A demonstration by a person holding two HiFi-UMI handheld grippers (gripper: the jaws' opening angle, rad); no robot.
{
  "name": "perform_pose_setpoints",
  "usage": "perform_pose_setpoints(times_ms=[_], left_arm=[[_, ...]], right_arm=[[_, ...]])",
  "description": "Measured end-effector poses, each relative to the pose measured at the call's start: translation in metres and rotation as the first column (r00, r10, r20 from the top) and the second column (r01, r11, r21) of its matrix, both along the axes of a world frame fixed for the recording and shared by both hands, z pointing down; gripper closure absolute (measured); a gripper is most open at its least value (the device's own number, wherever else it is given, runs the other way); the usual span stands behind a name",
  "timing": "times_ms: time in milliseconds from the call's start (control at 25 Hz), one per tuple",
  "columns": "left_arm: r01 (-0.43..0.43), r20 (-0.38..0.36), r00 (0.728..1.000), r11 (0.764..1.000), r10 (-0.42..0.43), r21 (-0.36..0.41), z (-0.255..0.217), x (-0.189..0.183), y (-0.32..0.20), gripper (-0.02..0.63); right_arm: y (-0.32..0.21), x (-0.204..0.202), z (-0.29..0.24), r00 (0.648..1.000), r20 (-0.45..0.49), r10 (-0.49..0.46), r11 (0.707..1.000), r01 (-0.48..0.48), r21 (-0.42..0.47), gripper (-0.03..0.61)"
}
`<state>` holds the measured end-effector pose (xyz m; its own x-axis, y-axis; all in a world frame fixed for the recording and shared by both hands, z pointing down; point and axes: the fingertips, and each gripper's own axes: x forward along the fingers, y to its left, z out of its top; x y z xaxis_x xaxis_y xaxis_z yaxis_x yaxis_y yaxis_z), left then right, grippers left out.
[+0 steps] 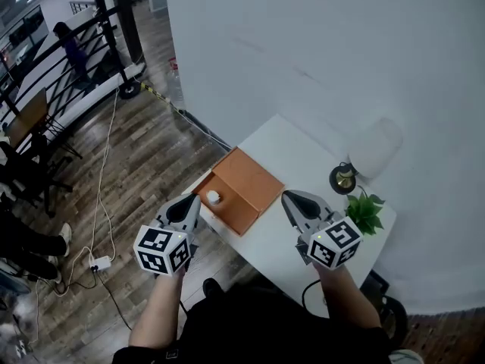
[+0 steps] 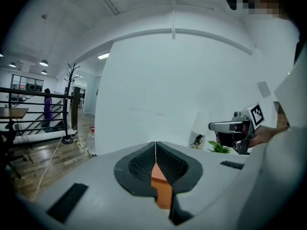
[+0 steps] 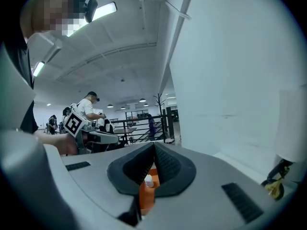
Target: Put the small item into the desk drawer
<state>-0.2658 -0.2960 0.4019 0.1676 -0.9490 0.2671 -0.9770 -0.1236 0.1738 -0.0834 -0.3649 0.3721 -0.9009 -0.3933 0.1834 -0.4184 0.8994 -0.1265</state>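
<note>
White small item [image 1: 214, 197]: head, right gripper views

The desk [image 1: 303, 154] top looks smooth, matt white. The drawer [image 1: 254, 182] is matt orange-brown, like wood board. The floor [image 1: 144, 165] is dark wood planks with a slight sheen. The left gripper [image 1: 194, 199] and right gripper [image 1: 286, 196] have matt grey plastic shells and black cross-hatched pads [image 2: 139, 164].

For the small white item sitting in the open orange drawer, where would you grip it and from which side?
Grip the small white item across its upper body, coming straight down from above. It seems to stand upright close to a corner of the open orange drawer, so the drawer walls likely block a level approach, while its top is free.
</note>
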Motion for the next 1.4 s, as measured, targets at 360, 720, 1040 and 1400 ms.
perform_pose_setpoints(times_ms=[360,720,1040,1400], left_arm=[[0.036,0.012,0.999,0.998,-0.036,0.059,-0.035,0.020,-0.001,0.603],[0.041,0.082,0.995,0.992,-0.051,0.123,-0.062,0.021,0.000,0.603],[0.038,0.101,0.993,0.990,-0.052,0.135,-0.065,0.021,-0.003,0.603],[0.063,0.113,0.991,0.993,-0.073,0.095,-0.030,0.001,-0.013,0.603]], right_arm=[[-0.003,0.031,-0.028,0.998,0.070,-0.011,0.999,0.009,0.037,0.574],[0.002,0.051,-0.075,0.984,0.175,0.030,0.982,-0.062,0.181,0.575],[0.008,0.060,-0.074,0.983,0.176,0.054,0.977,-0.089,0.196,0.575],[-0.011,0.062,-0.042,0.982,0.153,0.107,0.981,-0.129,0.142,0.575]])
